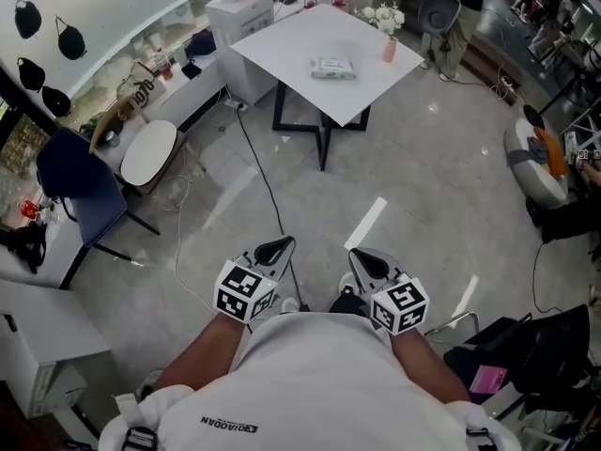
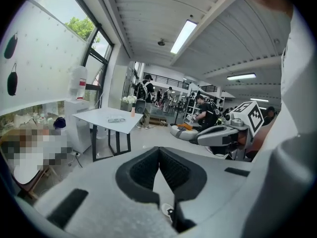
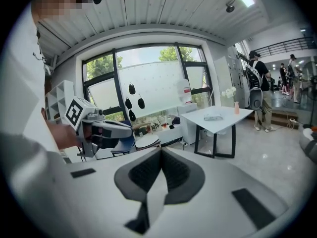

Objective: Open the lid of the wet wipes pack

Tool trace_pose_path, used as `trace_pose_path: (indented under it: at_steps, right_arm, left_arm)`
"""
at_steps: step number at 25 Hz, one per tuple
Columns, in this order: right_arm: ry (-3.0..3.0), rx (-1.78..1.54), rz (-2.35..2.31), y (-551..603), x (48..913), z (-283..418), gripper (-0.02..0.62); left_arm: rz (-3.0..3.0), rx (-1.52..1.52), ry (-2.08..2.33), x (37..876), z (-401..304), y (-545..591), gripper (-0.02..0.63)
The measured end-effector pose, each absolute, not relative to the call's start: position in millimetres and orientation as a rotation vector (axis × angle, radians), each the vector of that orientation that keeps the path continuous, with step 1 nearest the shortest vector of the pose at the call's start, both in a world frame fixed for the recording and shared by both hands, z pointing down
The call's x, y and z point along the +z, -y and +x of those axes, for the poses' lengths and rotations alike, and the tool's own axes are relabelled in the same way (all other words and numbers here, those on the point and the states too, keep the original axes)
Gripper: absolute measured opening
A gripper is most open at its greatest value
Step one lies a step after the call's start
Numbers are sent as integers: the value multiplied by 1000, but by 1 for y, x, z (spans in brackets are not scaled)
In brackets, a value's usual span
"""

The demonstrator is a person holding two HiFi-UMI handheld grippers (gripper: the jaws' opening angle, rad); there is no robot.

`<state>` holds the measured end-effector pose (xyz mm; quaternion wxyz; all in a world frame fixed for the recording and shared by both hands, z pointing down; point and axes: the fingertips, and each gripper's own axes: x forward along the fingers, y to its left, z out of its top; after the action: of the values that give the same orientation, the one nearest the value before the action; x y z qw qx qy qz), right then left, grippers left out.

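Wipes pack lies flat on the white table, away from every edge. A pink vase stands near it by the table's right edge. Bare floor lies between table and person, crossed only by a black cable. Blue chair and round stool sit off left, a beanbag off right. Left gripper and right gripper are held close to the body, well apart from the pack, jaws together, nothing between them.
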<state>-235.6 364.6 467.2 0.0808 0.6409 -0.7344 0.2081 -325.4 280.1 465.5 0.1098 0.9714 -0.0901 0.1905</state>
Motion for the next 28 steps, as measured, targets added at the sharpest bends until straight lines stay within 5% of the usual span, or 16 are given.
trace_pose_path:
  at_steps: [28]
  right_arm:
    - [2349, 611, 1757, -200, 466, -11, 6]
  left_arm:
    - [2824, 584, 442, 463, -105, -144, 0]
